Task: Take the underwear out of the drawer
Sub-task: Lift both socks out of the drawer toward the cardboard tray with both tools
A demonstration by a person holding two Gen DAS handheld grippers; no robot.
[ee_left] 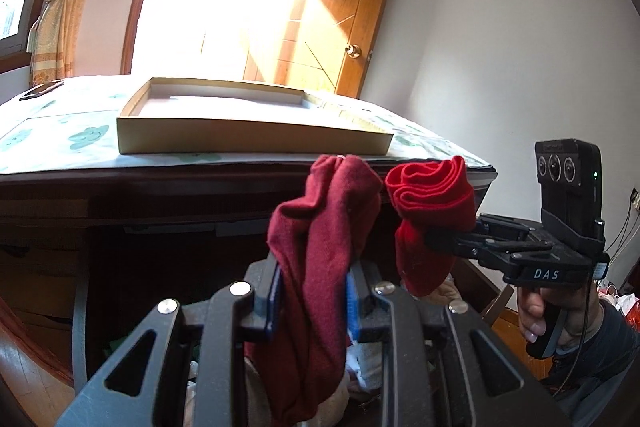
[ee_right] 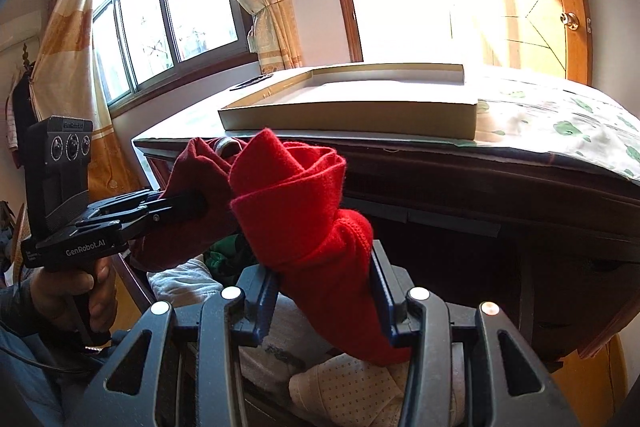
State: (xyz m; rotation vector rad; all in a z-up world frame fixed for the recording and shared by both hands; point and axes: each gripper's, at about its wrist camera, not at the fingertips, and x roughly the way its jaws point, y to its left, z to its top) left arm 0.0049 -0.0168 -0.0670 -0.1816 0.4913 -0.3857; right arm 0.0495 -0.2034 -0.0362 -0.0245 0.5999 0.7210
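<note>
**Both garments lifted, carry to the box comes next**

The lifting step seems nearly finished: both pieces hang above the open drawer, in front of the counter. On the left, the left claw is clenched on the dark red underwear, its blue pads narrowly apart with the cloth between. On the right, the right claw grips the bright red underwear in the same way. I judge the next move must raise both toward the far cardboard box
</note>
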